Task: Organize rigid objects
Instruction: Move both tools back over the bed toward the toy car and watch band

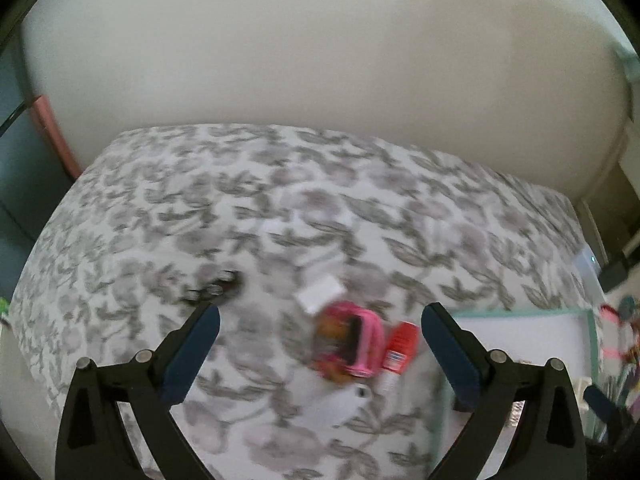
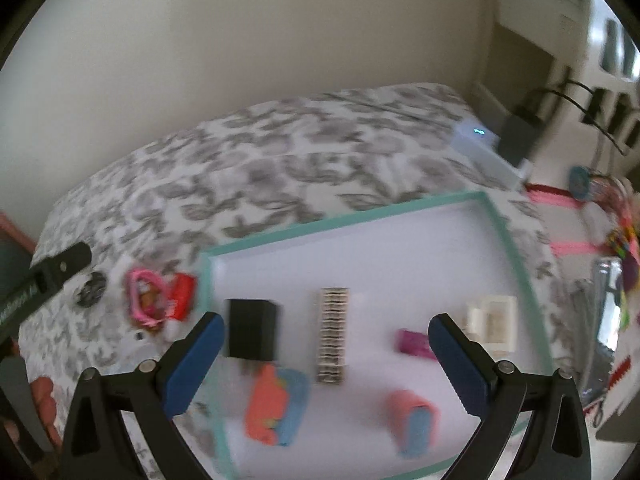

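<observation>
My left gripper (image 1: 320, 310) stands open above the floral bedspread (image 1: 280, 184), nothing between its fingers. Below it lie a pink toy (image 1: 352, 344), a red tube (image 1: 400, 346), a small white box (image 1: 320, 292) and a dark round piece (image 1: 216, 284). My right gripper (image 2: 326, 318) hangs open and empty over a white tray with a teal rim (image 2: 344, 218). In the tray are a black box (image 2: 252, 328), a ridged strip (image 2: 332, 336), a magenta piece (image 2: 412, 342), a cream box (image 2: 492, 320) and two orange-and-blue pieces (image 2: 276, 408). The pink toy (image 2: 144, 296) and red tube (image 2: 182, 292) lie just left of the tray.
The bed meets a plain wall (image 1: 320, 60) at the back. Off the bed's right end stand a white device with a blue light (image 2: 476, 136) and a dark box (image 2: 516, 136). Colourful clutter (image 2: 616, 240) lies right of the tray. Both views are motion-blurred.
</observation>
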The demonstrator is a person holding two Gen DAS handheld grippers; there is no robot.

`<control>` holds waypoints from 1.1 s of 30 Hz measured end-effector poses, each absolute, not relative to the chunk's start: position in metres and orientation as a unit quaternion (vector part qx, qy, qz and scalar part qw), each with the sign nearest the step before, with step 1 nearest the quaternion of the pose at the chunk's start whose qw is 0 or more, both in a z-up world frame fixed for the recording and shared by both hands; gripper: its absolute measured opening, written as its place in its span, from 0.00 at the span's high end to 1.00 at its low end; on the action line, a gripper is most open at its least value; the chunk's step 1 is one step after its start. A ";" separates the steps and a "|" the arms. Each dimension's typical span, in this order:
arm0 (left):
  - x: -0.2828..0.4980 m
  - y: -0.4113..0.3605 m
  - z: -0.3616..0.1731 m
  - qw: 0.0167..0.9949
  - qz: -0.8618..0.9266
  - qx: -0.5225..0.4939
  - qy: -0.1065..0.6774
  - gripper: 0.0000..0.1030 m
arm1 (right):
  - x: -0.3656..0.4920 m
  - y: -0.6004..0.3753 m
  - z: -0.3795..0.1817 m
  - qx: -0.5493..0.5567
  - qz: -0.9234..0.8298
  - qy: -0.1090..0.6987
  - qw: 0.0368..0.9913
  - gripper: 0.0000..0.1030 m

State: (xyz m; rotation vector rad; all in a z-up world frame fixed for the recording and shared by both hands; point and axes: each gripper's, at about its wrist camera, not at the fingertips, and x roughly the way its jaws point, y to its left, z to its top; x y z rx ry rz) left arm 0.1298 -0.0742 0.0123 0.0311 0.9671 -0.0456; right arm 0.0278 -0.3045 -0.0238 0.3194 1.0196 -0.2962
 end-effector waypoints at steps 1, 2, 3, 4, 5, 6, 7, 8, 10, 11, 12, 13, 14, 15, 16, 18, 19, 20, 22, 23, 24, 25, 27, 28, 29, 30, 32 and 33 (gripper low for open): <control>0.131 -0.066 0.013 0.886 -0.016 0.010 0.464 0.02 | 0.031 -0.295 -0.024 0.149 -0.129 0.484 0.852 0.00; 0.133 -0.055 0.015 0.886 -0.008 0.005 0.464 0.02 | 0.033 -0.288 -0.024 0.147 -0.121 0.485 0.854 0.00; 0.134 -0.049 0.015 0.886 -0.003 0.004 0.464 0.02 | 0.034 -0.281 -0.024 0.145 -0.113 0.485 0.855 0.00; 0.134 -0.043 0.016 0.886 0.002 0.002 0.463 0.02 | 0.037 -0.270 -0.025 0.140 -0.101 0.486 0.857 0.00; 0.135 -0.036 0.017 0.887 0.008 0.002 0.463 0.02 | 0.038 -0.264 -0.025 0.139 -0.096 0.486 0.858 0.00; 0.135 -0.028 0.018 0.887 0.014 0.001 0.462 0.02 | 0.041 -0.253 -0.026 0.136 -0.085 0.486 0.859 0.00; 0.136 -0.022 0.019 0.887 0.019 -0.001 0.462 0.02 | 0.042 -0.248 -0.027 0.135 -0.078 0.486 0.860 0.00; 0.136 -0.015 0.019 0.887 0.024 -0.003 0.462 0.02 | 0.043 -0.240 -0.028 0.134 -0.068 0.487 0.860 0.00; 0.138 -0.001 0.020 0.886 0.032 -0.011 0.462 0.02 | 0.047 -0.223 -0.032 0.131 -0.044 0.489 0.861 0.00; 0.138 0.005 0.020 0.886 0.036 -0.015 0.463 0.02 | 0.048 -0.218 -0.033 0.130 -0.038 0.490 0.861 0.00; 0.138 0.012 0.020 0.885 0.040 -0.018 0.464 0.02 | 0.049 -0.212 -0.034 0.127 -0.029 0.491 0.861 0.00; 0.138 0.017 0.020 0.884 0.044 -0.021 0.465 0.02 | 0.051 -0.207 -0.035 0.125 -0.021 0.491 0.862 0.00; 0.139 0.023 0.020 0.883 0.048 -0.024 0.466 0.02 | 0.052 -0.205 -0.035 0.125 -0.018 0.490 0.862 0.00; 0.140 0.029 0.020 0.882 0.052 -0.027 0.467 0.02 | 0.052 -0.203 -0.036 0.125 -0.016 0.490 0.863 0.00; 0.142 0.033 0.019 0.881 0.054 -0.030 0.468 0.02 | 0.053 -0.202 -0.037 0.126 -0.017 0.489 0.863 0.00; 0.145 0.042 0.016 0.878 0.057 -0.034 0.474 0.02 | 0.055 -0.203 -0.039 0.132 -0.018 0.490 0.862 0.00; 0.148 0.046 0.013 0.875 0.058 -0.037 0.478 0.02 | 0.057 -0.203 -0.040 0.140 -0.015 0.489 0.861 0.00; 0.150 0.048 0.011 0.873 0.058 -0.039 0.482 0.02 | 0.058 -0.203 -0.041 0.145 -0.014 0.489 0.860 0.00; 0.157 0.053 0.005 0.867 0.053 -0.046 0.493 0.02 | 0.063 -0.203 -0.041 0.153 -0.010 0.487 0.860 0.00; 0.161 0.056 0.001 0.864 0.052 -0.049 0.498 0.02 | 0.065 -0.202 -0.040 0.154 -0.007 0.486 0.860 0.00; 0.165 0.058 -0.003 0.861 0.050 -0.052 0.504 0.02 | 0.067 -0.201 -0.039 0.154 -0.005 0.485 0.861 0.00; 0.169 0.060 -0.008 0.857 0.047 -0.055 0.511 0.02 | 0.070 -0.200 -0.039 0.154 -0.003 0.484 0.861 0.00; 0.177 0.062 -0.018 0.849 0.043 -0.056 0.523 0.02 | 0.076 -0.198 -0.040 0.159 0.000 0.484 0.861 0.00; 0.181 0.063 -0.023 0.847 0.041 -0.057 0.527 0.02 | 0.081 -0.197 -0.041 0.165 0.005 0.485 0.859 0.00; 0.185 0.063 -0.029 0.844 0.039 -0.057 0.532 0.02 | 0.084 -0.195 -0.043 0.168 0.008 0.487 0.857 0.00; 0.189 0.064 -0.034 0.839 0.037 -0.058 0.539 0.02 | 0.087 -0.194 -0.045 0.168 0.010 0.488 0.856 0.00; 0.195 0.065 -0.043 0.833 0.034 -0.067 0.547 0.02 | 0.095 -0.188 -0.049 0.161 0.012 0.493 0.855 0.00; 0.198 0.065 -0.049 0.829 0.030 -0.075 0.554 0.02 | 0.099 -0.185 -0.051 0.158 0.014 0.495 0.854 0.00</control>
